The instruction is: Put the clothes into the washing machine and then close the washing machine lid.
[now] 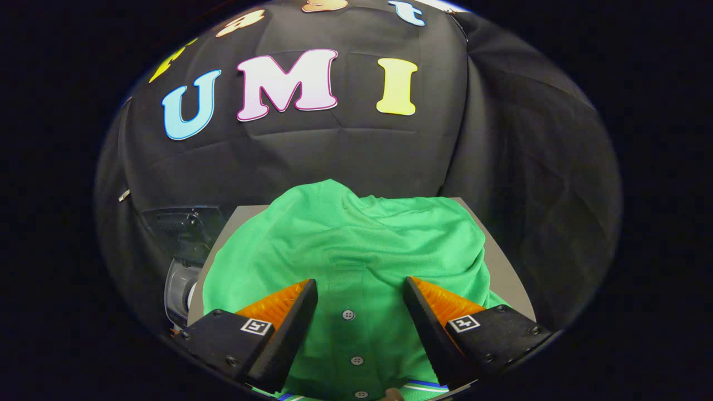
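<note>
A green shirt (356,245) with a buttoned placket lies crumpled on a grey table (504,267), covering most of it. My gripper (361,284) hovers just over the shirt's near part, open, with the placket and its buttons between the two fingers. Neither finger presses the cloth as far as I can tell. To the left of the table, lower down, stands the washing machine (181,250), of which a dark transparent raised lid and a grey rounded body show.
The booth's black cloth wall hangs close behind the table and wraps around to the right. The table's left edge borders the washing machine; its right edge drops off toward the cloth.
</note>
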